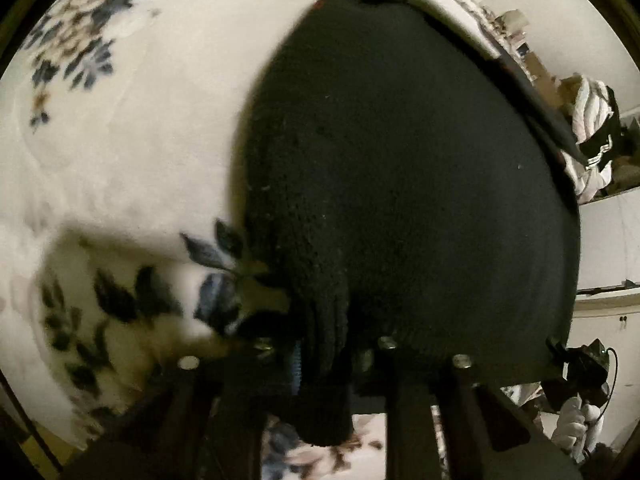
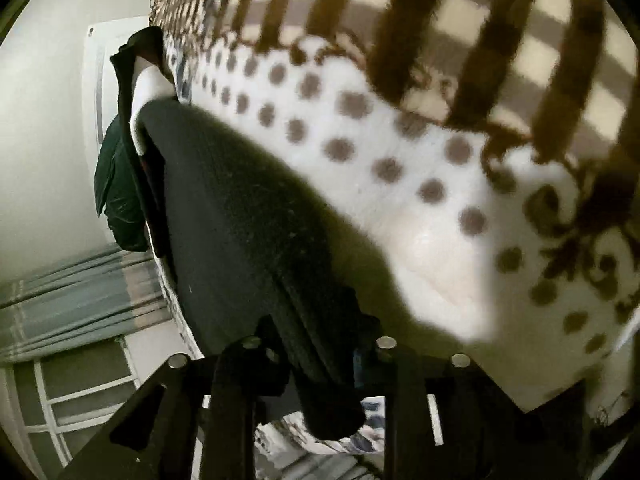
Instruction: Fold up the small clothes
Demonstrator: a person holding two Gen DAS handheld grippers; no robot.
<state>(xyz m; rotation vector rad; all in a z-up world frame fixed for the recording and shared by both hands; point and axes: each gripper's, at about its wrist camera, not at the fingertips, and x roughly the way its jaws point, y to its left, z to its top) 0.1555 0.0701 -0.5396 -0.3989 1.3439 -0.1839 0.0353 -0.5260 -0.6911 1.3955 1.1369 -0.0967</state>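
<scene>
A black knitted garment [image 1: 400, 168] is held up over a white blanket with blue flowers [image 1: 120, 160]. My left gripper [image 1: 324, 360] is shut on its thick knitted edge, which bunches between the fingers and hangs below them. In the right wrist view the same black garment [image 2: 248, 220] stretches away to the upper left, and my right gripper [image 2: 320, 364] is shut on its other edge. The far part of the garment is hidden by its own fold. The other gripper, held by a white-gloved hand [image 1: 580, 364], shows at the lower right of the left wrist view.
A white blanket with brown dots and brown bands [image 2: 400, 152] lies under the right gripper. Dark clothing [image 2: 120, 184] hangs at the left by a wall, with blue curtains [image 2: 72, 300] below. Striped clothes [image 1: 592, 132] lie on a shelf at the right.
</scene>
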